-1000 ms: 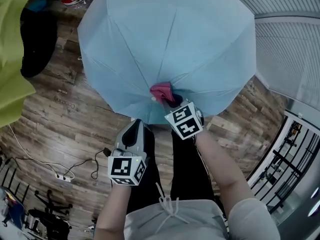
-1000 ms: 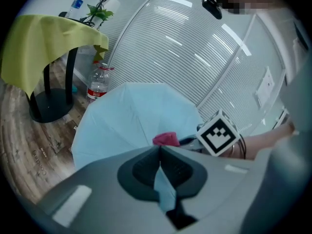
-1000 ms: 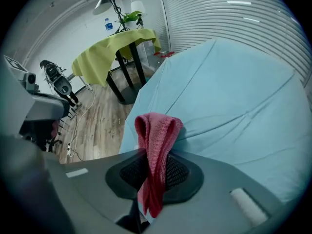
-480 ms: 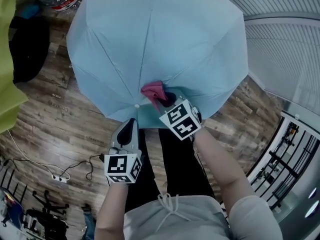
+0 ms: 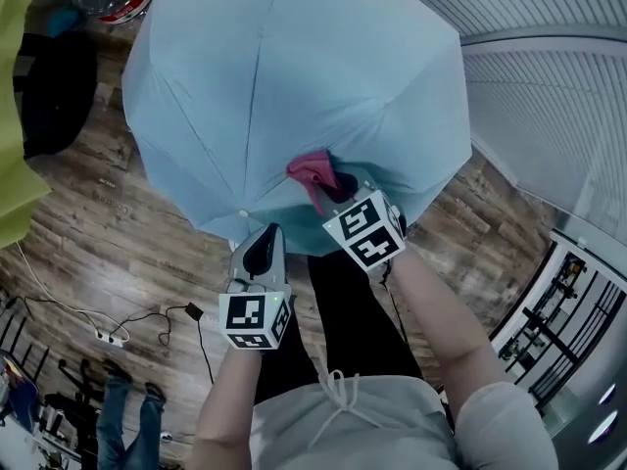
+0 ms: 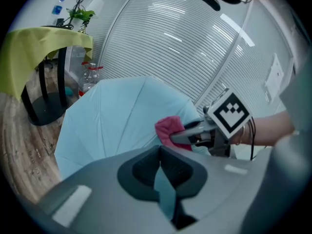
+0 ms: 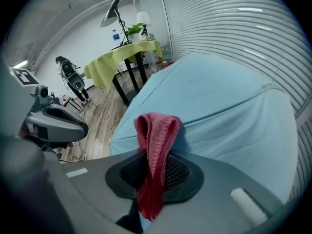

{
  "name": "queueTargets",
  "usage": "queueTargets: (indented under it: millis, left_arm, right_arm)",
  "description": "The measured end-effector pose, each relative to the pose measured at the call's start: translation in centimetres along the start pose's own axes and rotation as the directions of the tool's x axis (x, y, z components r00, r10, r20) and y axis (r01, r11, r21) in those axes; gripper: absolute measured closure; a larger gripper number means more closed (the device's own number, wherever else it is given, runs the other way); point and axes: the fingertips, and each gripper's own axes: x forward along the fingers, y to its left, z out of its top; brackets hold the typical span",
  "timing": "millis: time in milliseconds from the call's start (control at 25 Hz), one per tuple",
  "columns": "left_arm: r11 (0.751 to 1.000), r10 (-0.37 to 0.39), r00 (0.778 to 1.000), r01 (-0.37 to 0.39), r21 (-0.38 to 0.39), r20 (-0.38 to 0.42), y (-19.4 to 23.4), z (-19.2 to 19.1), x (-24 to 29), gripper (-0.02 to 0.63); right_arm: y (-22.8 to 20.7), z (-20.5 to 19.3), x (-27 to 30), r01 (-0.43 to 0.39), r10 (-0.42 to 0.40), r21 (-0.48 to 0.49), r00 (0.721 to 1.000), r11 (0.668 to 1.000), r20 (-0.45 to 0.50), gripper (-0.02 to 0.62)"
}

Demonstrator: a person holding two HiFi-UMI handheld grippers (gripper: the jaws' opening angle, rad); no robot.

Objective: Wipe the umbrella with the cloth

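Jaws: right gripper (image 5: 339, 188) closed on folded red knit cloth (image 7: 155, 130), pressed against open pale-blue fabric umbrella (image 5: 294, 76); left gripper (image 5: 261, 251) pinching its near edge.

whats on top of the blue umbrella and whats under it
Against the top of the umbrella lies a pink cloth, clamped in the right gripper. The left gripper pinches the umbrella's edge. Whatever is underneath, shaft and handle included, is hidden by the fabric.

Smooth matt fabric umbrella (image 5: 294, 76), coarse-knit cloth (image 5: 312, 169), wood-grain floor (image 5: 118, 233)
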Motion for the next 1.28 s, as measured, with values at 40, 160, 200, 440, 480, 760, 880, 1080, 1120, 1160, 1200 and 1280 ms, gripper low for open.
queueTargets:
  millis: [40,160,200,440,480,760,880,1080,1120,1160,1200,1280]
  left_arm:
    - [1.000,0.002,1.000,-0.002,-0.004,0.003,-0.5,0.2,0.3,0.600]
    - [1.000,0.014,1.000,-0.013,-0.009,0.012,-1.5,1.1,1.4,0.600]
    - [1.000,0.017,1.000,-0.017,-0.008,0.013,-1.8,1.4,1.8,0.600]
    - [0.999,0.047,0.999,-0.046,-0.011,0.020,-3.2,2.8,3.5,0.600]
    - [0.999,0.050,0.999,-0.050,-0.011,0.021,-3.4,3.0,3.8,0.600]
    - [0.999,0.043,0.999,-0.044,0.016,0.021,-5.8,5.5,6.7,0.600]
    - [0.999,0.037,0.999,-0.037,0.023,0.027,-7.4,6.7,7.8,0.600]
    - [0.999,0.033,0.999,-0.034,0.029,0.038,-8.9,8.3,9.9,0.600]
    - [0.999,0.030,0.999,-0.031,0.030,0.038,-9.3,8.6,10.3,0.600]
    - [0.999,0.027,0.999,-0.028,0.033,0.038,-9.8,8.8,10.6,0.600]
    - [0.999,0.024,0.999,-0.025,0.037,0.038,-10.4,9.1,10.9,0.600]
    - [0.999,0.018,0.999,-0.019,0.046,0.035,-11.4,9.5,11.5,0.600]
  right_arm:
    - [-0.5,-0.1,-0.4,0.003,-0.003,0.001,1.000,1.000,0.006,0.531]
    - [-2.6,-0.1,-1.6,0.020,-0.020,0.002,0.999,1.000,0.025,0.531]
    - [-3.4,-0.2,-2.0,0.027,-0.027,0.004,0.999,1.000,0.030,0.531]
    - [-7.4,0.4,-4.4,0.055,-0.054,-0.017,0.996,0.998,0.065,0.531]
    - [-8.1,0.6,-4.8,0.059,-0.058,-0.019,0.996,0.998,0.072,0.531]
    - [-12.6,2.6,-6.8,0.051,-0.052,0.019,0.993,0.999,0.102,0.532]
    - [-14.3,2.7,-7.9,0.050,-0.051,0.012,0.993,0.999,0.106,0.532]
    - [-17.7,2.4,-9.1,0.095,-0.098,0.031,0.988,0.995,0.120,0.532]
    - [-18.5,2.2,-9.3,0.102,-0.106,0.041,0.987,0.994,0.118,0.532]
    - [-19.4,2.0,-9.6,0.108,-0.113,0.049,0.987,0.993,0.115,0.532]
    - [-20.2,1.8,-9.8,0.114,-0.120,0.056,0.986,0.992,0.113,0.532]
    - [-21.8,1.6,-10.1,0.129,-0.135,0.063,0.984,0.990,0.112,0.534]
